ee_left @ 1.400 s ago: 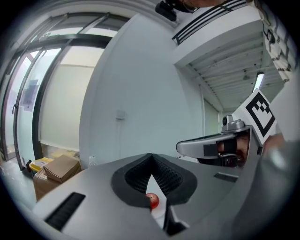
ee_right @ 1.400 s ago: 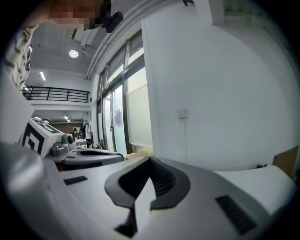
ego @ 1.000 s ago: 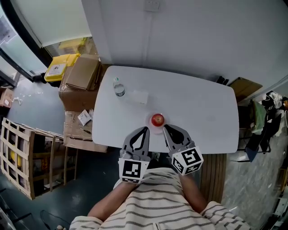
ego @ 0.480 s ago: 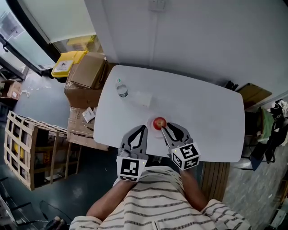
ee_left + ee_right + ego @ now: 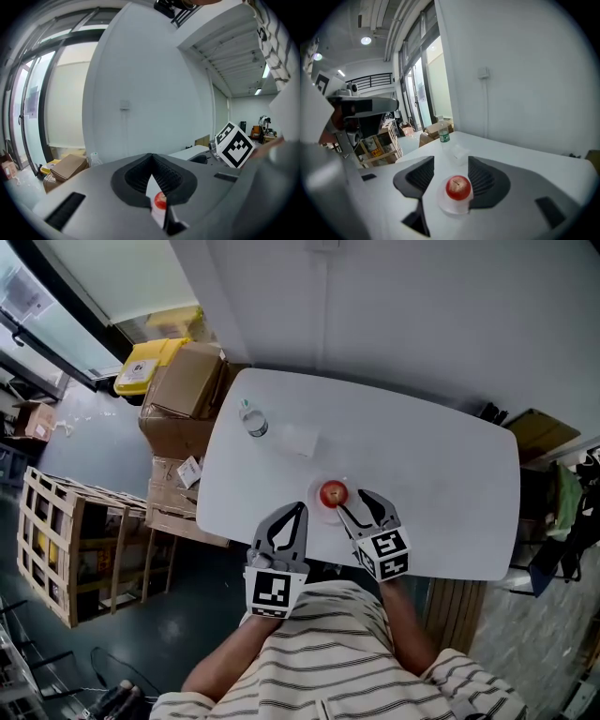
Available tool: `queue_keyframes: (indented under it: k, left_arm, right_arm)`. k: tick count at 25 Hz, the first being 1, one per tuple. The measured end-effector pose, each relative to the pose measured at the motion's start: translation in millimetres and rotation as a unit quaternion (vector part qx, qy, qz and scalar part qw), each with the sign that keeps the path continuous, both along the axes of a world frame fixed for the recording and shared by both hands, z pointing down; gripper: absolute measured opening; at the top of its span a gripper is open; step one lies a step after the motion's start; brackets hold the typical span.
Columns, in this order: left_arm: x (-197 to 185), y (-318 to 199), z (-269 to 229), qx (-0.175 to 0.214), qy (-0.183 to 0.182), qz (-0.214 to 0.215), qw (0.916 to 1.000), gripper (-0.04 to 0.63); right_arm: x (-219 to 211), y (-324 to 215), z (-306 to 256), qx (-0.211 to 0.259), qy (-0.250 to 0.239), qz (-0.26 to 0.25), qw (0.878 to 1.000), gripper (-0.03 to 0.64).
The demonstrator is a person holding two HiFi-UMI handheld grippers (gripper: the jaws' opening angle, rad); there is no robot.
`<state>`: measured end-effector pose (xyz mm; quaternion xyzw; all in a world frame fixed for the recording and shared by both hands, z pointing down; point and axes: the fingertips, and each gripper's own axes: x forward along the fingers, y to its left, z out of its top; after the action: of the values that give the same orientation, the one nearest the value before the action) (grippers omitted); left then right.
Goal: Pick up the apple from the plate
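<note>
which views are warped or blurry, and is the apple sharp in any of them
Both gripper views: strong fisheye, dark round border, wall edges bowed. Right gripper view: apple sharp and evenly lit, no glare. Left gripper view: apple only a small soft red patch; window bright at left. Head view: milder warp, apple small but clear.

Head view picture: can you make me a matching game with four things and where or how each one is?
Things:
1 apple
2 bottle
3 left claw
4 right claw

Places or states:
a shut
b open
c on the plate
d near the table's far left corner

Pairs: 1-c, 2-d, 3-a, 4-b.

The right claw has just been opening; the apple is not gripped yet.
</note>
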<state>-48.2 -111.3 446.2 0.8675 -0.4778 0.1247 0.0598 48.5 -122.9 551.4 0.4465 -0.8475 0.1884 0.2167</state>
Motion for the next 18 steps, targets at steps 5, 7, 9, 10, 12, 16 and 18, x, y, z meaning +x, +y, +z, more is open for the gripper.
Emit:
queue_keyframes:
  k: [5,7,9,10,12,16,18]
  left_arm:
    - [1.7,0.8,5.9,-0.008,-0.008,-0.008,0.9999,0.003]
    - [1.3,1.6,8.3,-0.010,-0.011,-0.009,0.9998,0.003]
    - [-0.1,2.7,10.6,-0.012,-0.015,-0.013,0.9997,0.003]
    - [-1.1,3.1,11.1,-0.013,-0.017,-0.015,0.9997,0.003]
    - [-3.0,3.2,11.0,-0.014,-0.022,-0.018,0.9995,0.003]
    - [-5.7,3.5,12.0,-0.017,-0.029,-0.022,0.9992,0.003]
    - [-5.4,4.0,12.9,-0.019,-0.031,-0.021,0.9991,0.003]
  right_arm:
    - [-2.4,2.9,33.1,-0.028,0.025,-0.031,0.999,0.265]
    - [-3.7,3.1,46.5,-0.027,0.035,-0.038,0.998,0.270]
    - [-3.5,1.9,57.8,-0.015,0.044,-0.040,0.998,0.270]
    - [-3.3,1.1,62.7,-0.008,0.048,-0.042,0.998,0.270]
    - [-4.2,0.0,72.0,0.000,0.053,-0.051,0.997,0.270]
    - [-4.5,-0.4,90.7,-0.006,0.057,-0.063,0.996,0.285]
    - [-4.5,-2.1,96.5,-0.007,0.055,-0.062,0.997,0.288]
